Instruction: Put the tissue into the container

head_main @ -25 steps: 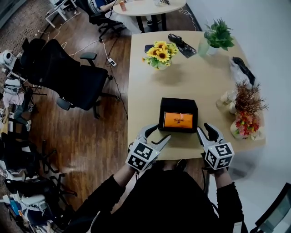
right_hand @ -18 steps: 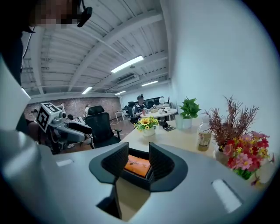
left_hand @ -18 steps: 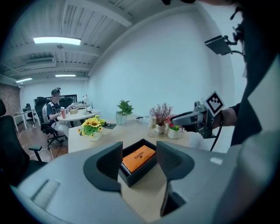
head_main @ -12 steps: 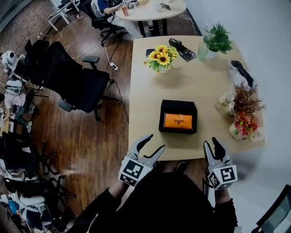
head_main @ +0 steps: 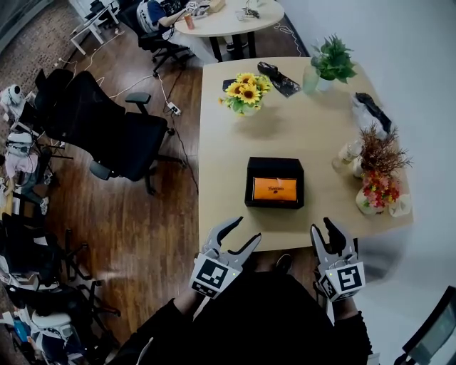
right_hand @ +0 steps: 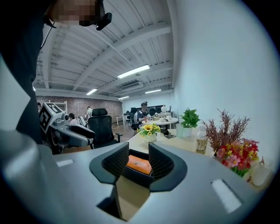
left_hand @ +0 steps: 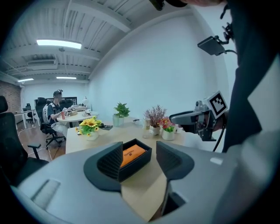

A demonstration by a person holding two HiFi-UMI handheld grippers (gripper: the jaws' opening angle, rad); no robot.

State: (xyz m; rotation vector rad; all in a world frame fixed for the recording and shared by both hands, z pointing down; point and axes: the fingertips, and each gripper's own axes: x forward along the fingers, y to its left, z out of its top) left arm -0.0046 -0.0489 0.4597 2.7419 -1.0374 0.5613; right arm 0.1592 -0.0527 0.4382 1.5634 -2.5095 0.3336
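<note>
A black container (head_main: 251, 182) sits open on the wooden table (head_main: 228, 142), with an orange tissue pack (head_main: 274, 189) lying inside it. My left gripper (head_main: 248, 228) hangs at the table's near edge, below and left of the container, open with nothing between its fingers. My right gripper (head_main: 321, 226) is at the near edge to the lower right, open and empty, its jaws having just closed a little. In the left gripper view the container (left_hand: 142, 161) and pack (left_hand: 132, 153) show beyond the jaws. The right gripper view shows the pack (right_hand: 139, 164) beyond its jaws too.
A sunflower vase (head_main: 244, 89), a green potted plant (head_main: 330, 60), dried and red flower vases (head_main: 377, 171) and black items (head_main: 278, 77) stand along the table's far and right sides. A black office chair (head_main: 107, 128) stands left of the table. A person sits at a round table (head_main: 235, 16) behind.
Both grippers have drawn back from the container's sides to the table's near edge. The container and tissue pack have stayed put.
</note>
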